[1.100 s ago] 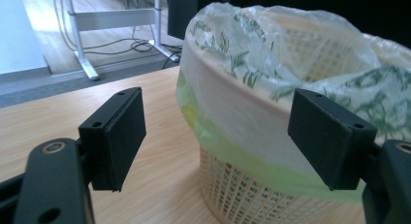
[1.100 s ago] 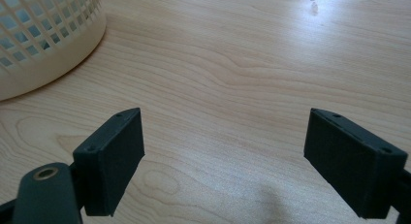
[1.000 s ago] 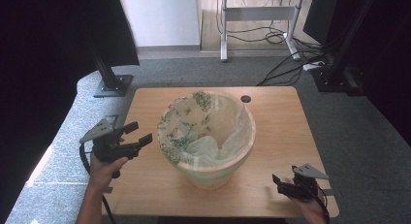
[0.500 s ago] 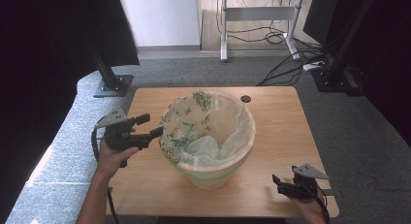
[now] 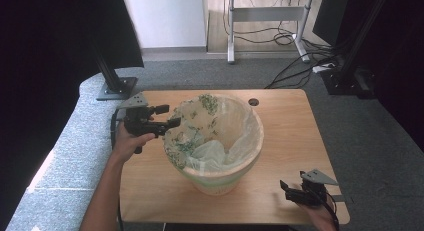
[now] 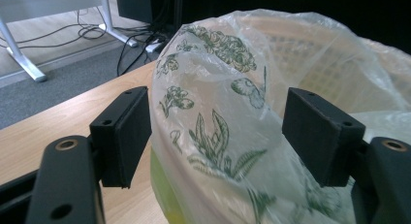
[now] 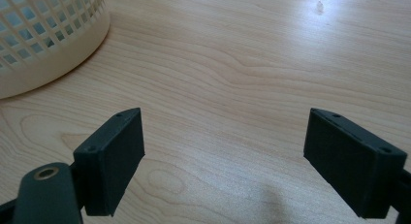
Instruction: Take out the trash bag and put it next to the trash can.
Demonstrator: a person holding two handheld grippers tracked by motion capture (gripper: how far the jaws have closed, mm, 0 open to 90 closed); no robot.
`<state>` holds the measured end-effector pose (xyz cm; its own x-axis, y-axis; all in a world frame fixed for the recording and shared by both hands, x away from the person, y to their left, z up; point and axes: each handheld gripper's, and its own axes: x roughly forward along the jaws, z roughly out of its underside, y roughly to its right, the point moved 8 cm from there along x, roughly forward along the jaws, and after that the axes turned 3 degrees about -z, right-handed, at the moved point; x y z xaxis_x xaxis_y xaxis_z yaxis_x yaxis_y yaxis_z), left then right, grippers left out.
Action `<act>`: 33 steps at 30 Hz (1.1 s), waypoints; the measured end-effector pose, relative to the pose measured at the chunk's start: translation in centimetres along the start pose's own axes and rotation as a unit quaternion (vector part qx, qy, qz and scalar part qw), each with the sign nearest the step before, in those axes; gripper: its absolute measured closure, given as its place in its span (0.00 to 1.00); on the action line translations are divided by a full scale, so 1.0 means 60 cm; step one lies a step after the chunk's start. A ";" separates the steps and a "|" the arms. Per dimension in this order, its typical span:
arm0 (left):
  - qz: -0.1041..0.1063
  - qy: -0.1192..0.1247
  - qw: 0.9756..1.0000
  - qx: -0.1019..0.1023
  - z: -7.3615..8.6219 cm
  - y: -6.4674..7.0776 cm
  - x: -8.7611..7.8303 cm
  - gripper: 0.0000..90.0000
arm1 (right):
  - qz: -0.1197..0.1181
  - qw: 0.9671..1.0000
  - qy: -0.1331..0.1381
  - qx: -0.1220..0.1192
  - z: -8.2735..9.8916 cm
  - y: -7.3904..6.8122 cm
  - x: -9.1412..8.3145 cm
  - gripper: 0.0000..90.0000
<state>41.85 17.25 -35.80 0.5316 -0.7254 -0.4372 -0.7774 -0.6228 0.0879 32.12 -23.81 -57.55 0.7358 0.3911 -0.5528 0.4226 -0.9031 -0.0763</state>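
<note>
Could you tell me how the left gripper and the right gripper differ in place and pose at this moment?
The left gripper is raised at the rim of the basket, its jaws straddling the printed plastic bag; the right gripper sits low by the table's near edge, with bare wood between its jaws. Both stand open, holding nothing.

Basket [image 5: 220, 178] mid-table [image 5: 290, 121]; bag [image 5: 200, 141] inside; left claw [image 5: 167, 117] beside rim
</note>
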 end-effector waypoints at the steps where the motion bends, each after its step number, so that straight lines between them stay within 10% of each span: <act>1: 0.000 0.000 1.000 0.000 0.000 0.000 0.000 0.29 | 0.000 1.000 0.000 -0.001 0.000 0.000 0.000 0.16; 6: -0.013 0.000 1.000 0.009 -0.002 -0.002 0.019 0.34 | 0.002 1.000 -0.001 -0.001 0.001 0.002 0.000 0.16; 20: -0.047 -0.017 0.998 0.022 -0.004 -0.003 0.025 0.98 | 0.007 1.000 -0.002 -0.001 0.003 0.004 -0.004 0.17; 33: -0.058 0.001 0.998 0.033 -0.058 0.023 0.005 1.00 | 0.013 1.000 0.004 0.005 0.000 0.013 -0.010 0.18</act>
<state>42.13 15.16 -32.71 0.6195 -0.6507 -0.4391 -0.7312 -0.6818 -0.0214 32.02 -24.77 -57.25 0.7509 0.3694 -0.5474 0.3987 -0.9144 -0.0701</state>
